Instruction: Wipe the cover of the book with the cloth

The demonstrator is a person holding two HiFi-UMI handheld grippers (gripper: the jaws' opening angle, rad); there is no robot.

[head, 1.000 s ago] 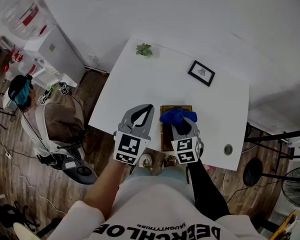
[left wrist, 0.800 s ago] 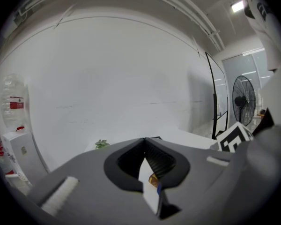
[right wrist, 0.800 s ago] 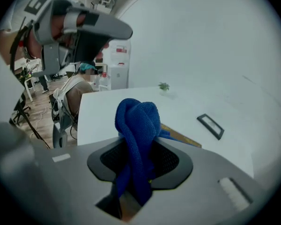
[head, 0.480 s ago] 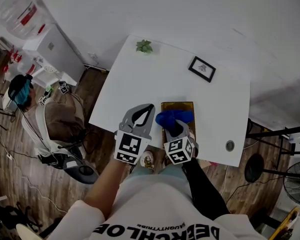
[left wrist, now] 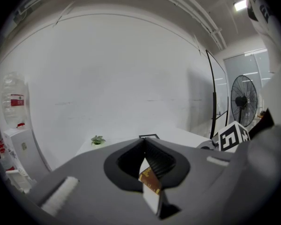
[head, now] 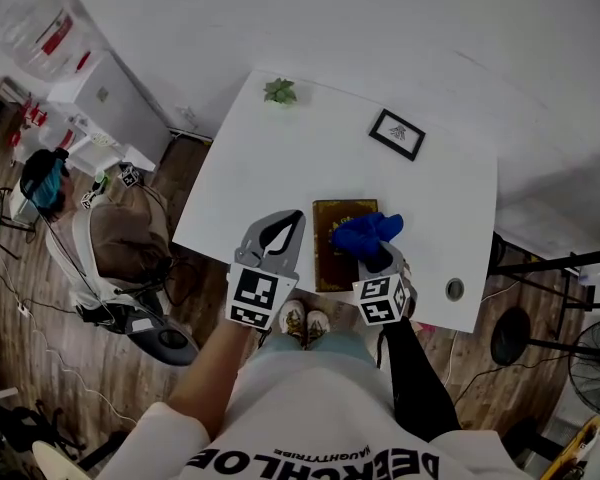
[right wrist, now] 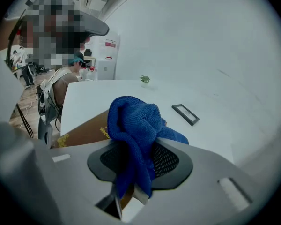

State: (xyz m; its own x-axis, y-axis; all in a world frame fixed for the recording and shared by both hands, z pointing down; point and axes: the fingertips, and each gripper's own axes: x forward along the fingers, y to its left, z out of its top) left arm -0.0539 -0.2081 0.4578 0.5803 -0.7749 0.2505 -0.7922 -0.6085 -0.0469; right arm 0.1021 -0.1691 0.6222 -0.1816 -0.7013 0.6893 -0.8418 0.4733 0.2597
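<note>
A brown book point(head: 334, 256) lies near the front edge of the white table point(head: 270, 178). My right gripper point(head: 377, 252) is shut on a bunched blue cloth point(head: 366, 232), which rests at the book's right edge. In the right gripper view the blue cloth point(right wrist: 133, 118) hangs between the jaws and hides their tips, with the book's cover point(right wrist: 84, 129) below and to the left. My left gripper point(head: 298, 215) hovers just left of the book, shut with nothing in it. In the left gripper view its jaws point(left wrist: 144, 141) meet, and a sliver of the book point(left wrist: 150, 182) shows below them.
A small framed picture point(head: 397, 134) lies at the table's back right, a little plant point(head: 279, 92) at the back left, a round grommet point(head: 454, 289) at the front right. A person sits left of the table point(head: 115, 238). A fan point(head: 595, 368) stands at right.
The right gripper swept the blue cloth leftward over the cover, then back to the book's right edge, uncovering most of the cover. The left gripper has barely moved.
</note>
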